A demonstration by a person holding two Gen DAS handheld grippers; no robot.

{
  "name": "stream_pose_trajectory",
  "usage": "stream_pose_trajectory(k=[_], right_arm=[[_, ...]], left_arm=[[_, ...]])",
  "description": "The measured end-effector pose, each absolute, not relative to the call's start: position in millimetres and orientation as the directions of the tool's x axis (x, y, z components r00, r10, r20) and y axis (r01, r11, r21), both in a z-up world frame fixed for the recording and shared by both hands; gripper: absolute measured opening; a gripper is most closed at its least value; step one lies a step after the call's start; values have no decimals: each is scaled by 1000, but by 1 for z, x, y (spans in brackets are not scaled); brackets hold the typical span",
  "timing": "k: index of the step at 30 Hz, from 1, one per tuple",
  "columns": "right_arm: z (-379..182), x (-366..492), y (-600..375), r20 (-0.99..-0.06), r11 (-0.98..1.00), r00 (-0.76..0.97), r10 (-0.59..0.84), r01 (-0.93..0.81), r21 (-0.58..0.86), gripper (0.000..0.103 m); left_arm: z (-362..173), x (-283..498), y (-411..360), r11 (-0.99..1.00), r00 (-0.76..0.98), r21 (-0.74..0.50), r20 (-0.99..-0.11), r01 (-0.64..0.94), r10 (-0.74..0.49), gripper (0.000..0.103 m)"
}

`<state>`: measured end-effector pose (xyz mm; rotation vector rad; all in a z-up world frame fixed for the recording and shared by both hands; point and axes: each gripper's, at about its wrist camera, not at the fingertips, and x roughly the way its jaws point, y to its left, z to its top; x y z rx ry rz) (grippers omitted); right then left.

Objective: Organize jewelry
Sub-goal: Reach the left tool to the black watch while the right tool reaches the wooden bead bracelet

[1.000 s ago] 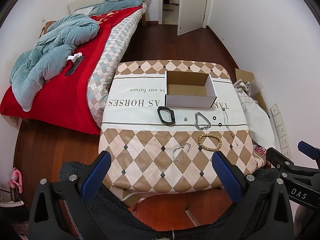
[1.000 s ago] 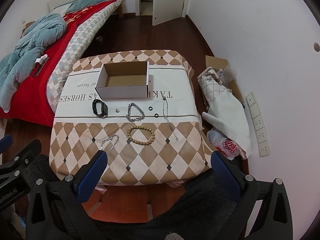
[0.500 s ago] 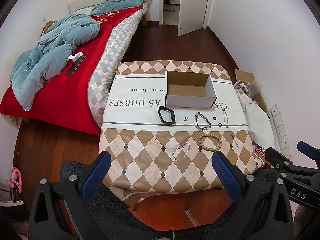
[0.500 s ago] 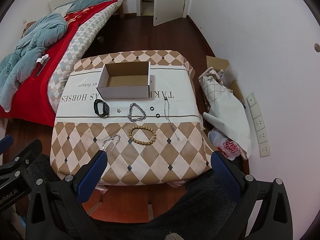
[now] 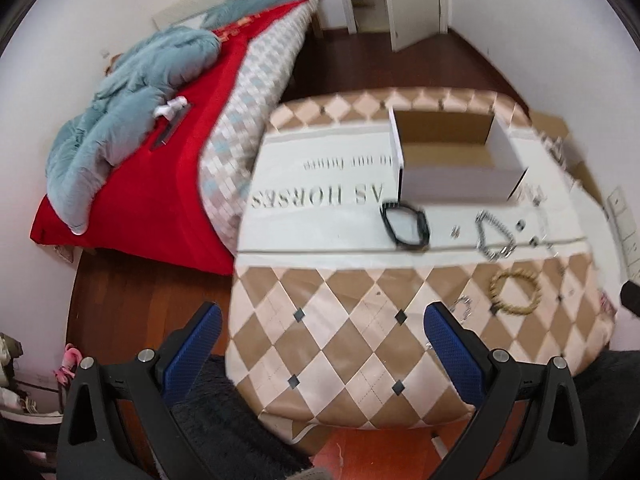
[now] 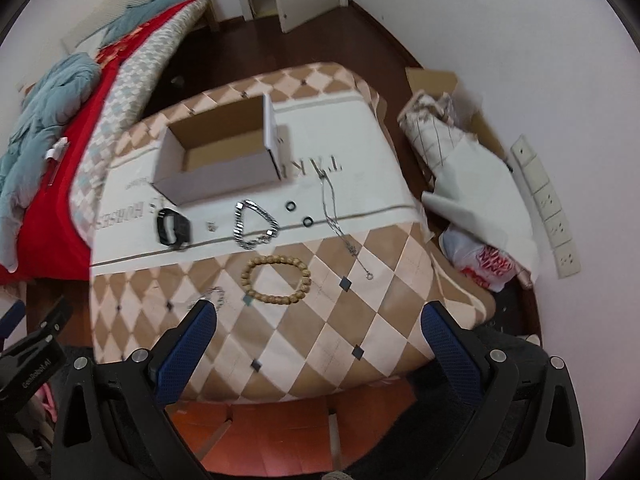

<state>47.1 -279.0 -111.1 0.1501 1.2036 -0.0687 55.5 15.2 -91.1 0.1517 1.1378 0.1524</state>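
From the left wrist, the left gripper point(image 5: 322, 334) hung wide and empty over the table's near edge; the black band point(image 5: 405, 227) lay just before the cardboard box point(image 5: 452, 160). From the right wrist, the right gripper point(image 6: 320, 334) gaped too, near the beaded bracelet point(image 6: 276, 278) (thin necklace point(image 6: 340, 224) might snag, I reckoned).

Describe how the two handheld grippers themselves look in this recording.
Both match: the left gripper and right gripper each have two black plastic fingers with triangular cutouts and silver screws, tipped with blue textured pads. The left unit's black body, seen from the right wrist camera, carries white lettering too blurred to read with certainty. No cables or sleeves are visible.
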Motion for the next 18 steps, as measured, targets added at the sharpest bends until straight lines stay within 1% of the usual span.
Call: stream_pose_trajectory(k=[1, 2, 4, 6, 10, 15, 18], right_arm=[[-124, 51, -280, -938, 988, 346, 32, 132, 82, 93], [-136, 55, -282, -941, 988, 336, 38, 132, 86, 90], [-159, 61, -284, -953, 986, 300, 51, 139, 97, 78], [-181, 65, -287, -958, 983, 278, 66, 148, 111, 75], [-219, 75, -292, -964, 972, 250, 92, 186, 141, 71], [-250, 89, -293, -964, 953, 245, 108, 251, 171, 71], [-266, 99, -288, -965, 949, 238, 113, 261, 175, 71]], left_arm=[[-101, 59, 13, 980, 397, 197, -897, -30, 192, 103], [-113, 62, 11, 979, 378, 201, -905, -16, 192, 103], [-139, 68, 2, 981, 338, 190, -926, 26, 170, 103], [-159, 71, -4, 978, 306, 201, -936, 53, 175, 103], [-184, 89, -7, 973, 289, 224, -937, 61, 197, 102], [-186, 122, -6, 963, 329, 261, -917, 65, 226, 102], [-182, 138, -8, 959, 346, 272, -910, 83, 229, 102]])
